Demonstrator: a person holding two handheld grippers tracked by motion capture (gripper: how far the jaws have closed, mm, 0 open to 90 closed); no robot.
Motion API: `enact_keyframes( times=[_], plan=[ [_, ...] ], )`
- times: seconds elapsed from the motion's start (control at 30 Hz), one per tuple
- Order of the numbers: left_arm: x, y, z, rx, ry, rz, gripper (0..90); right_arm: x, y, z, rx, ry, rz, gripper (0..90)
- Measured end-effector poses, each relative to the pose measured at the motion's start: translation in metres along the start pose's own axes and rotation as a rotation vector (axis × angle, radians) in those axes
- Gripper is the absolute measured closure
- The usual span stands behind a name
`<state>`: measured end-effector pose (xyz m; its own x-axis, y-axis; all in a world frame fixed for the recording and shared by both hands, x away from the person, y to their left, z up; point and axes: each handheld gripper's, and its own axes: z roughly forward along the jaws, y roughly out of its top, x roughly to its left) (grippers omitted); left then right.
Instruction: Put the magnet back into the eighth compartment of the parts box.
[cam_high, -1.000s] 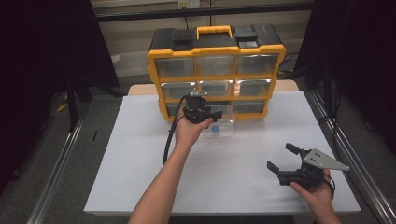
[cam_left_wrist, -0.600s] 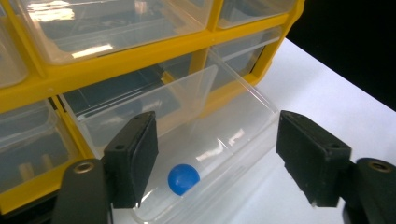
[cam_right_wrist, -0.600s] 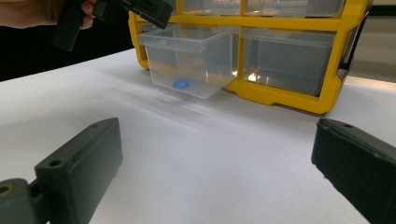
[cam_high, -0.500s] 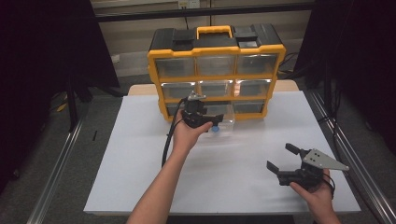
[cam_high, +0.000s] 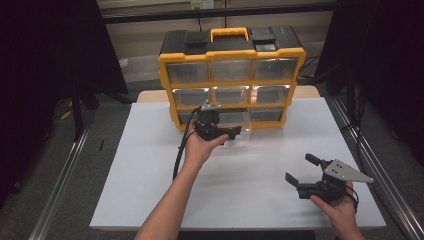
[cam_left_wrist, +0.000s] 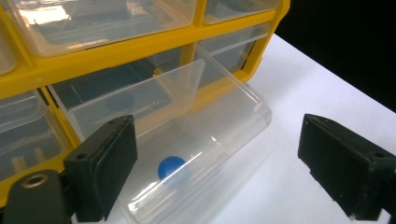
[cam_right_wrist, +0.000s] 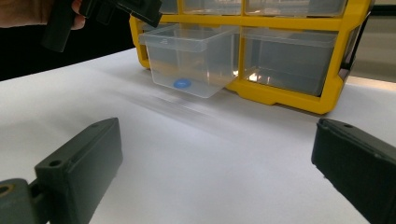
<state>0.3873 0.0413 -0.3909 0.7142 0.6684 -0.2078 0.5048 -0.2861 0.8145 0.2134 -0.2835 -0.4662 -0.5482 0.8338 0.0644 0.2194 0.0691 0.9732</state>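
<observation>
While you look down from the high view, your left claw (cam_high: 223, 131) hovers spread just over the front of the clear drawer (cam_high: 239, 126), which is pulled out of the bottom row of the yellow organizer (cam_high: 231, 77) toward you. Your right claw (cam_high: 302, 174) rests near the worktop (cam_high: 140, 165) edge, well apart from the drawer, its jaws also spread and holding nothing. The left hand is plainly the nearer one.

From the left gripper view, the drawer (cam_left_wrist: 196, 135) lies straight ahead and a little below the claw (cam_left_wrist: 217, 172), between the two open jaws but not touched by either. Its long axis runs away from you into its slot, and its front wall faces the claw. A small blue ball (cam_left_wrist: 171, 166) sits on the drawer floor close to that front wall.

From the right gripper view, the drawer (cam_right_wrist: 191, 58) juts out from the organizer (cam_right_wrist: 299, 56), hanging clear above the worktop (cam_right_wrist: 210, 154), with the ball (cam_right_wrist: 181, 84) on its floor. Your left claw (cam_right_wrist: 119, 9) shows at the top left, just above the drawer's near corner. The right claw (cam_right_wrist: 217, 172) points at it from far off, jaws wide.

I judge the next move belongs to your left hand: either close on the front wall or reach down for the ball, which lies just below and ahead of that claw.
</observation>
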Motion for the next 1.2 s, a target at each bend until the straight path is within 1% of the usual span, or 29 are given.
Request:
enact_keyframes(
  times=[0.03, 0.1, 0.13, 0.17, 0.2, 0.23, 0.3, 0.37, 0.4, 0.47, 0.5, 0.7, 0.73, 0.77, 0.8, 0.87, 0.9, 0.97, 1.0, 1.03, 1.07, 1.1, 1.13, 1.17, 1.2],
  plan=[
    [-0.002, -0.001, 0.001, -0.022, -0.002, -0.024, 11.5, 0.000, 0.000, 0.000, 0.001, 0.002, 0.000, 1.5],
    [-0.002, -0.002, -0.001, -0.016, -0.006, -0.006, 9.8, 0.000, 0.000, 0.000, 0.002, -0.001, -0.001, 1.5],
    [-0.003, -0.002, -0.001, -0.022, -0.003, -0.015, 9.7, 0.000, 0.000, 0.000, 0.001, -0.001, -0.002, 1.5],
    [-0.003, -0.003, -0.002, -0.018, -0.010, -0.008, 9.7, 0.000, 0.000, 0.000, 0.001, -0.002, -0.002, 1.5],
    [-0.004, -0.003, -0.003, -0.007, -0.004, -0.003, 9.6, 0.000, 0.000, 0.000, 0.002, 0.000, 0.000, 1.5],
    [-0.004, -0.004, -0.002, -0.018, -0.011, -0.006, 9.6, 0.000, 0.000, 0.000, 0.002, -0.001, -0.001, 1.5],
    [-0.004, -0.006, -0.003, -0.017, -0.020, -0.005, 9.7, 0.000, 0.000, 0.000, 0.002, -0.001, 0.000, 1.5],
    [-0.005, -0.007, -0.005, -0.004, -0.013, -0.004, 9.7, 0.000, 0.000, 0.000, 0.003, 0.000, 0.001, 1.5],
    [-0.006, -0.008, -0.004, -0.025, -0.025, -0.015, 9.7, 0.000, 0.000, 0.000, 0.003, 0.001, 0.003, 1.6],
    [-0.006, -0.009, -0.006, -0.016, -0.017, -0.008, 9.7, 0.000, 0.000, 0.000, 0.003, 0.001, 0.003, 1.5],
    [-0.006, -0.010, -0.005, -0.024, -0.024, -0.010, 9.7, 0.000, 0.000, 0.000, 0.004, 0.001, 0.002, 1.5],
    [-0.006, -0.014, -0.007, -0.020, -0.027, -0.014, 10.5, 0.001, 0.000, 0.000, 0.004, 0.003, 0.005, 1.5],
    [-0.007, -0.015, -0.007, -0.024, -0.033, -0.014, 10.5, 0.001, 0.000, 0.000, 0.004, 0.003, 0.000, 1.5],
    [-0.007, -0.015, -0.007, -0.015, -0.028, -0.008, 10.7, 0.001, 0.000, 0.000, 0.005, 0.003, 0.000, 1.5],
    [-0.008, -0.016, -0.007, -0.026, -0.036, -0.010, 10.7, 0.001, 0.000, 0.001, 0.005, 0.002, 0.000, 1.5],
    [-0.009, -0.017, -0.007, -0.019, -0.043, -0.003, 10.7, 0.001, 0.000, 0.001, 0.004, 0.003, 0.000, 1.5],
    [-0.009, -0.017, -0.007, -0.011, -0.037, -0.002, 10.7, 0.001, 0.000, 0.001, 0.005, 0.003, -0.001, 1.5],
    [-0.010, -0.018, -0.007, -0.017, -0.049, -0.003, 10.7, 0.001, 0.000, 0.001, 0.005, 0.003, 0.000, 1.5],
    [-0.010, -0.018, -0.007, -0.020, -0.056, -0.005, 10.9, 0.001, 0.000, 0.000, 0.006, 0.002, 0.001, 1.5],
    [-0.010, -0.018, -0.007, -0.015, -0.052, -0.001, 11.1, 0.001, 0.000, 0.001, 0.005, 0.003, 0.000, 1.5],
    [-0.011, -0.019, -0.007, -0.023, -0.055, -0.002, 11.5, 0.001, 0.000, 0.001, 0.004, 0.003, 0.000, 1.5],
    [-0.011, -0.019, -0.008, -0.020, -0.058, -0.005, 12.7, 0.001, 0.000, 0.001, 0.005, 0.003, -0.002, 1.5],
    [-0.011, -0.020, -0.008, -0.021, -0.063, 0.002, 13.3, 0.001, -0.001, 0.001, 0.006, 0.003, -0.001, 1.6],
    [-0.012, -0.020, -0.008, -0.025, -0.065, 0.000, 13.9, 0.001, -0.001, 0.001, 0.005, 0.004, -0.001, 1.5],
    [-0.012, -0.020, -0.008, -0.022, -0.063, 0.006, 16.2, 0.001, -0.001, 0.001, 0.005, 0.004, -0.001, 1.6]
  ],
)
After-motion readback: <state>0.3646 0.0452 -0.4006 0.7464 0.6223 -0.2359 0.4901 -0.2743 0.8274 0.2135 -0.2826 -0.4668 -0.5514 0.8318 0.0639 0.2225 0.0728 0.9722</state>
